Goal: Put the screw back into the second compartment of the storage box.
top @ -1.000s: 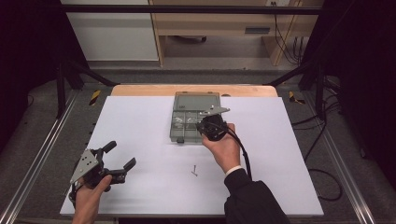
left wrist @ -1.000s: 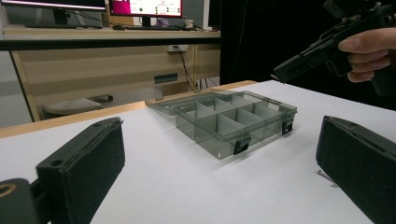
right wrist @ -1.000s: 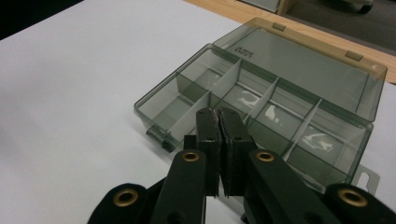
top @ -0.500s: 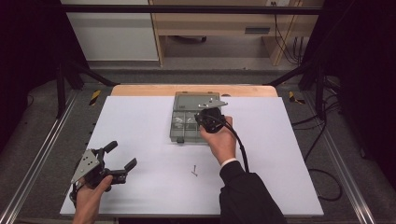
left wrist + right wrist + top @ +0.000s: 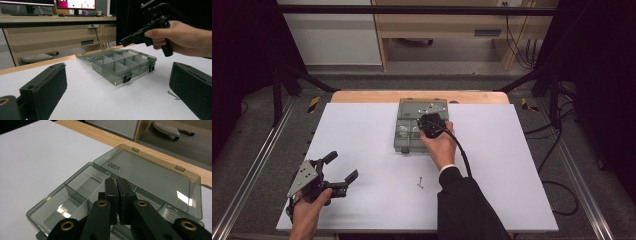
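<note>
A smoky clear compartment box (image 5: 408, 144) lies open at the table's far middle, its lid (image 5: 422, 106) folded flat behind it. My right gripper (image 5: 429, 121) hovers over the box's right-hand compartments, jaws shut tight together; in the right gripper view its tip (image 5: 116, 180) is above the dividers (image 5: 75, 191), and I can make out nothing held. My left gripper (image 5: 343, 165) rests open near the front left corner, its pads (image 5: 45, 87) wide apart and aimed at the box (image 5: 120, 67). A small screw (image 5: 420, 183) lies loose on the white tabletop, in front of the box.
The white sheet (image 5: 362, 130) covers the table, with a wooden edge (image 5: 362, 96) along the far side. Black frame posts (image 5: 277, 85) stand at both far corners. The right gripper's cable (image 5: 460, 152) trails back over the sleeve. The box's compartments look empty.
The right gripper has shifted a little left and farther away, from the box's right edge to above its compartments. The left gripper has stayed in place.
</note>
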